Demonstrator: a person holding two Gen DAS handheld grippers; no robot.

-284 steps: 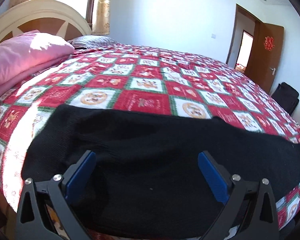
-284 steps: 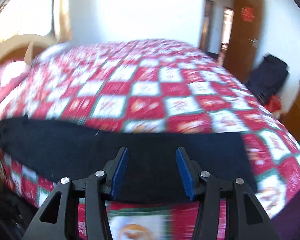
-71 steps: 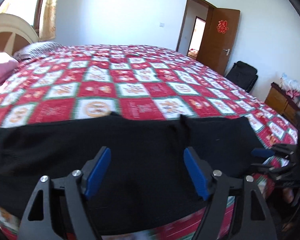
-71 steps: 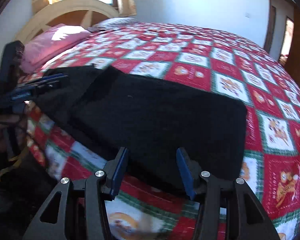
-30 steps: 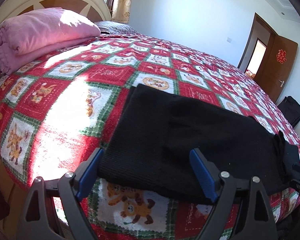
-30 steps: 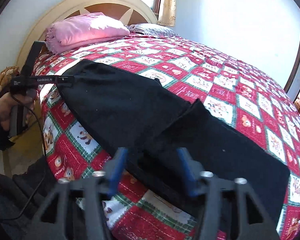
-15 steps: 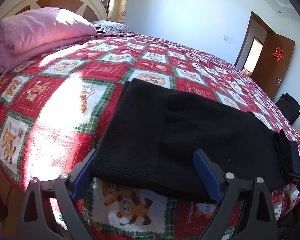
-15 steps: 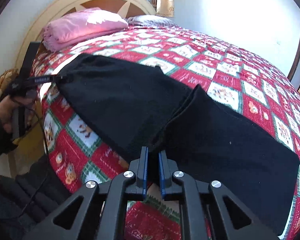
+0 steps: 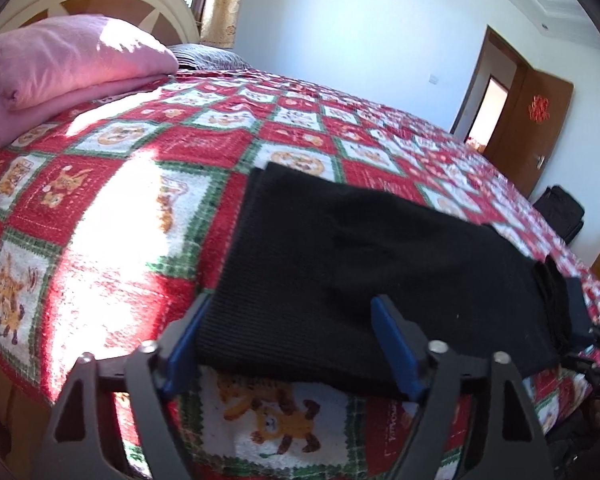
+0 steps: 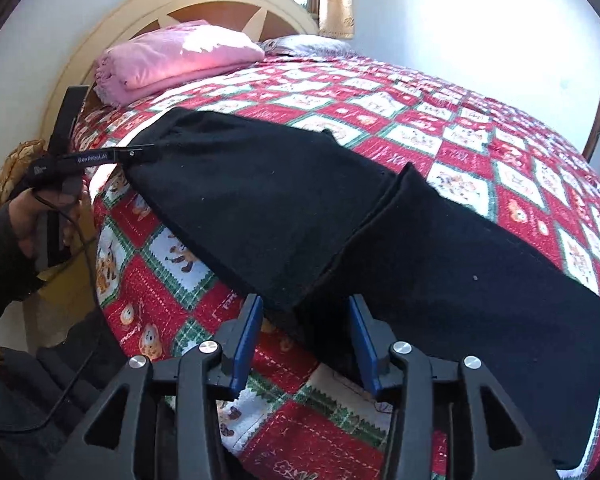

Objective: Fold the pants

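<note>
Black knit pants (image 9: 380, 264) lie along the near edge of the bed, one end folded over the rest; they also show in the right wrist view (image 10: 300, 208). My left gripper (image 9: 288, 344) is open, its blue fingers astride the near left corner of the pants. It also shows in the right wrist view (image 10: 140, 154) at the pants' far end. My right gripper (image 10: 302, 336) is open at the near edge of the fold, its fingers either side of the fold's corner. It shows dimly at the right edge of the left wrist view (image 9: 592, 340).
The bed has a red, green and white patchwork quilt (image 9: 132, 184). A folded pink blanket (image 10: 172, 56) lies by the cream headboard (image 10: 204, 4). A brown door (image 9: 536, 120) and a black bag (image 9: 560, 212) stand at the far right.
My right gripper was shut on the fold's edge half a second ago and has now opened. My left gripper has edged closer to the pants' corner.
</note>
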